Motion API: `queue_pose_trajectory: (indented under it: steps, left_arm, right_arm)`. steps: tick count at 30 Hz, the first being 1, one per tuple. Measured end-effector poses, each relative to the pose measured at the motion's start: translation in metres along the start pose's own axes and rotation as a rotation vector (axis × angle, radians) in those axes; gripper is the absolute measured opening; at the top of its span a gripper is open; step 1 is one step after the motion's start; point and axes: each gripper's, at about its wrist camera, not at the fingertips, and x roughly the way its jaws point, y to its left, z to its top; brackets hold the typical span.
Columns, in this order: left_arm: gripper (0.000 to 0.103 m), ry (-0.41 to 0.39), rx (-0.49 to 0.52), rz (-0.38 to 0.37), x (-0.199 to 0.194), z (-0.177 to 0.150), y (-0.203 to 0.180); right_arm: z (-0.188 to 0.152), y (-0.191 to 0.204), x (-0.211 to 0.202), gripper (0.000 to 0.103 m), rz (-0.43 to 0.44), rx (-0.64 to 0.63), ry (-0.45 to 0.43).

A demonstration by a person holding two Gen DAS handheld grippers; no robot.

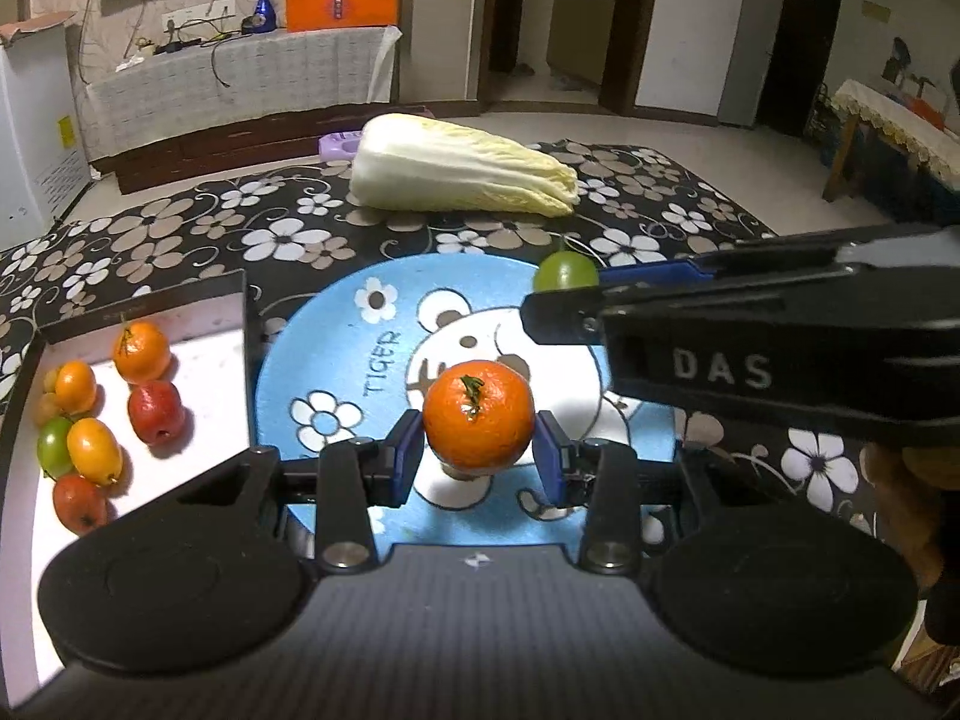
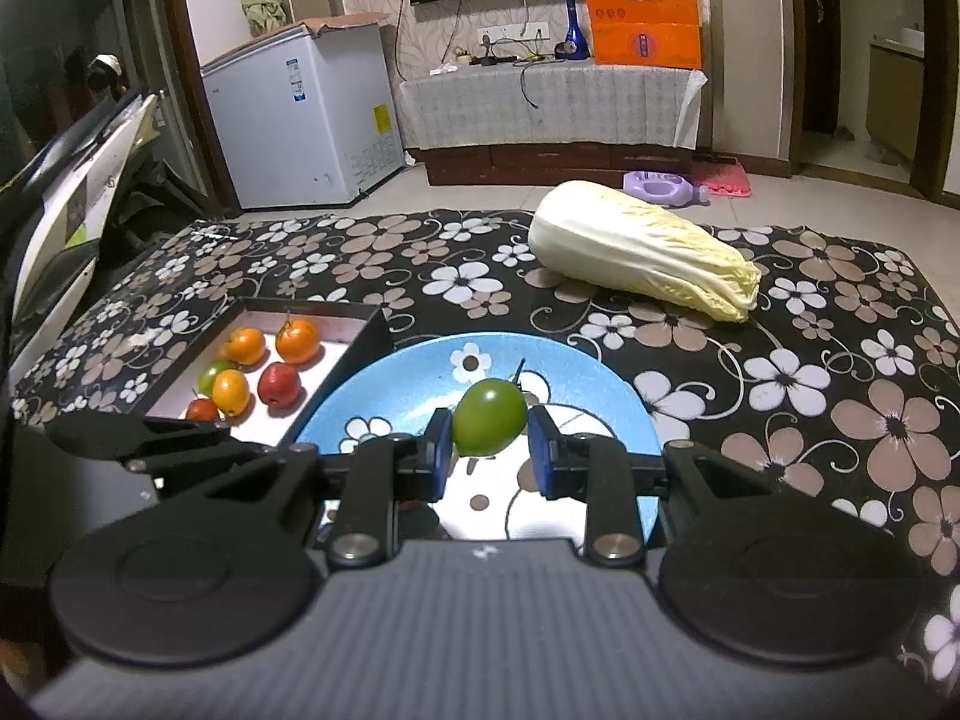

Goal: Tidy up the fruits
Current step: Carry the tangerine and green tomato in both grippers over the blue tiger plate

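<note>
Gripped tangerine [image 1: 478,423] (green fruit [image 2: 489,425] too)

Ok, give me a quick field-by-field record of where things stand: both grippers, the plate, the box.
left gripper: shut on the orange fruit, over the blue plate
right gripper: shut on the green fruit, over the same plate
plate: nothing seen lying on it
box: beside the plate, holds orange, red and green fruits
cabbage: on the flowered cloth beyond the plate

The right tool [image 1: 591,303] hides part of the green fruit [image 1: 561,273].
</note>
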Motion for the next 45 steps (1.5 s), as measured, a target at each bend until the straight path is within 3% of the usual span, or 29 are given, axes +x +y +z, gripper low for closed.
queue_pose_trajectory:
  steps: [45]
  left_arm:
    - [0.046, 0.08, 0.043, -0.01, 0.024, -0.017, -0.014]
  right_arm:
    - [-0.022, -0.013, 0.029, 0.03, -0.038, -0.002, 0.141]
